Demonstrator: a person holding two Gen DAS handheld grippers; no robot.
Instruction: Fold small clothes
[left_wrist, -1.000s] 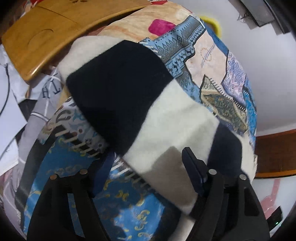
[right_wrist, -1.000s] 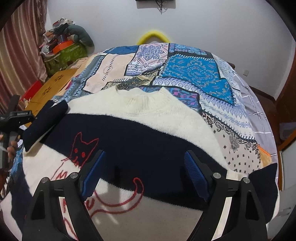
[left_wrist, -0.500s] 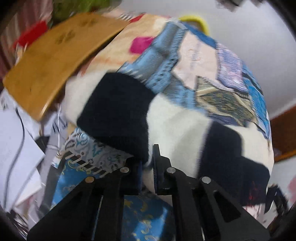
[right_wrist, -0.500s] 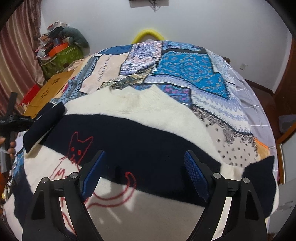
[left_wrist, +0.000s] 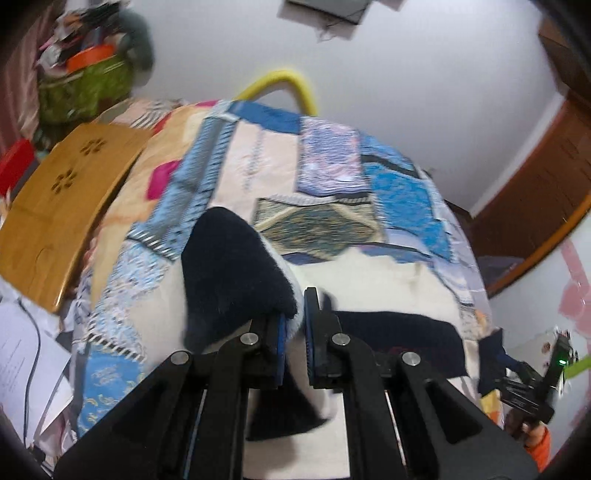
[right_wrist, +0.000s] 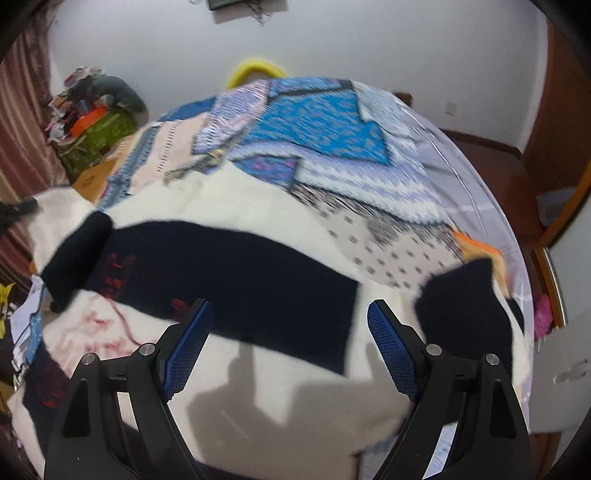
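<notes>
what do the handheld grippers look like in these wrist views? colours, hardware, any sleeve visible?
Both match: the left gripper and right gripper have matte black angular linkage fingers with silver pivot pins and textured blue pads. No cables on the fingers. The left view catches the other unit's green LED above an orange sleeve.

A small knitted sweater (right_wrist: 236, 266) in cream with broad navy bands is spread flat, front side up, on a patchwork bedspread. A red outline drawing, blurred here, is stitched across the lower chest toward one side. The cream collar is turned toward the far end of the bed. One sleeve (left_wrist: 236, 266), ending in a navy cuff, is lifted off the bedspread and is bent over toward the body of the garment. The other sleeve's navy cuff (right_wrist: 461, 306) lies at the opposite edge, slightly raised and rumpled.
</notes>
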